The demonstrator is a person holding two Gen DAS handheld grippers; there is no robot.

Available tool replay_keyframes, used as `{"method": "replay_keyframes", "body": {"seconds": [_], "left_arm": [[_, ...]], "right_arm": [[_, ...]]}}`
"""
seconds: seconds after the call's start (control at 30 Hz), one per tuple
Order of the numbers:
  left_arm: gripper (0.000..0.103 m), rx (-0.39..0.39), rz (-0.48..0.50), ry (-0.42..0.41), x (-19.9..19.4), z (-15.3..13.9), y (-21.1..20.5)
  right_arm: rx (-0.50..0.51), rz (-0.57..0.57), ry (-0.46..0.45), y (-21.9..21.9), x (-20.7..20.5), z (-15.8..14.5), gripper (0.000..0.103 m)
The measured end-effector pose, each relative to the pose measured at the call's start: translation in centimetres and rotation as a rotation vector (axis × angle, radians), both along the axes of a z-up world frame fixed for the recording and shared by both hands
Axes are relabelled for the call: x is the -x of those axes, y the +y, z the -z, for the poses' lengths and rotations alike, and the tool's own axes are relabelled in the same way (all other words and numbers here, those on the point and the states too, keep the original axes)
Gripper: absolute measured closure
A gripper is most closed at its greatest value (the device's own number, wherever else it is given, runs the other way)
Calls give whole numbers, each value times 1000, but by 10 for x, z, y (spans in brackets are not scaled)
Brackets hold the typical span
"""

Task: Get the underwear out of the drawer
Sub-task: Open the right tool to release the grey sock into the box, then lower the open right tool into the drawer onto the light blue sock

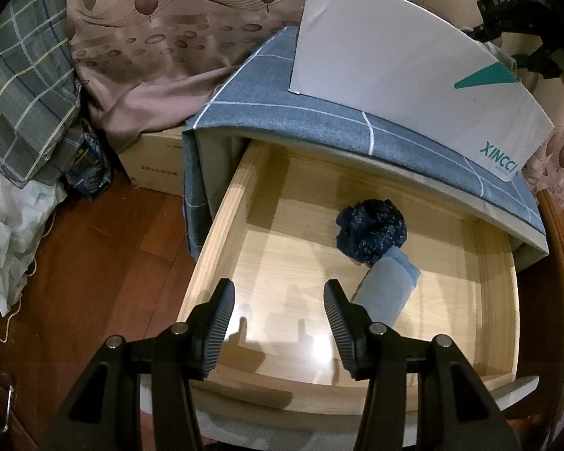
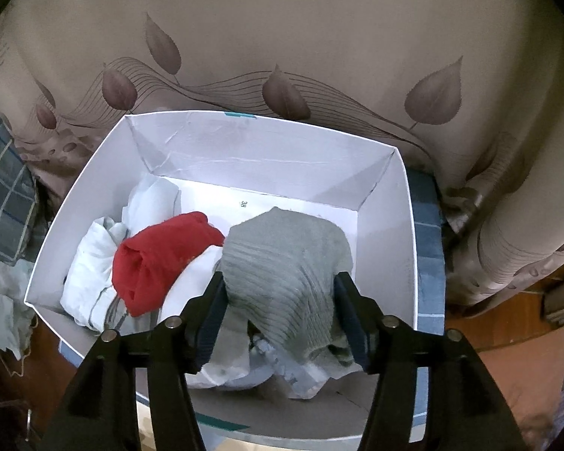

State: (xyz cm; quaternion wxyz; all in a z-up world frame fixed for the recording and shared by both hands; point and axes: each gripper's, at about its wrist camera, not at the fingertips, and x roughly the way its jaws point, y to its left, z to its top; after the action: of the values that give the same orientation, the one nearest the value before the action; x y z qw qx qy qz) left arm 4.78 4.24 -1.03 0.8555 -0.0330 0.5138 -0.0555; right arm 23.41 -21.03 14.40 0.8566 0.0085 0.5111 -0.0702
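Note:
The wooden drawer [image 1: 222,225] stands pulled out under a blue checked cloth [image 1: 282,120]. Inside lie a dark blue speckled bundle [image 1: 372,231] and a folded light blue piece [image 1: 385,293]. My left gripper [image 1: 279,289] hovers open over the drawer's front part with nothing between its fingers; the light blue piece lies just right of its right finger. My right gripper [image 2: 280,282] is over the white box [image 2: 244,150]. Its jaws stand apart around a grey ribbed garment [image 2: 285,255] that rests on the pile in the box. A red garment [image 2: 158,259] and white ones [image 2: 94,263] lie to its left.
The white box [image 1: 394,75] sits on top of the cloth-covered cabinet. A leaf-patterned beige sheet [image 2: 282,37] hangs behind it. A cardboard carton [image 1: 154,165] and checked bedding [image 1: 26,86] stand left of the drawer on the reddish wooden floor [image 1: 94,255].

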Motion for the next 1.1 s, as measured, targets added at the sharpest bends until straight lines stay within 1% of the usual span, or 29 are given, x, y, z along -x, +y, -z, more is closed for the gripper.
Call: {"method": "replay_keyframes", "body": {"seconds": [0.07, 0.17, 0.33, 0.53, 0.6, 0.67, 0.77, 0.87, 0.93, 0.97, 1.0, 1.1], "left_arm": [[53, -5, 3, -1, 0, 0, 0], [53, -7, 1, 0, 0, 1, 0], [53, -15, 3, 5, -1, 1, -1], [53, -20, 2, 8, -1, 1, 0], [53, -17, -2, 9, -1, 0, 1], [53, -12, -5, 16, -2, 1, 2], [53, -8, -8, 12, 0, -1, 3], [53, -3, -9, 16, 0, 1, 4], [53, 1, -10, 18, 0, 1, 5], [53, 1, -8, 18, -1, 1, 5], [53, 1, -2, 21, 0, 1, 4], [53, -2, 17, 32, -1, 2, 2]], "right_arm": [[0, -2, -5, 0, 3, -3, 38], [8, 0, -12, -1, 7, -8, 37], [-8, 6, -45, -3, 25, -25, 36], [-40, -28, -59, -1, 67, -43, 35], [-49, -47, -61, 2, 85, -46, 31], [-48, -64, -56, 6, 105, -45, 30], [-50, -92, -31, 13, 128, -35, 30], [-52, -113, 11, 22, 151, -14, 31], [-50, -132, 58, 29, 161, 7, 33], [-53, -133, 82, 31, 165, 19, 36], [-61, -137, 110, 35, 169, 32, 39], [-99, -124, 187, 42, 177, 71, 43]]}}
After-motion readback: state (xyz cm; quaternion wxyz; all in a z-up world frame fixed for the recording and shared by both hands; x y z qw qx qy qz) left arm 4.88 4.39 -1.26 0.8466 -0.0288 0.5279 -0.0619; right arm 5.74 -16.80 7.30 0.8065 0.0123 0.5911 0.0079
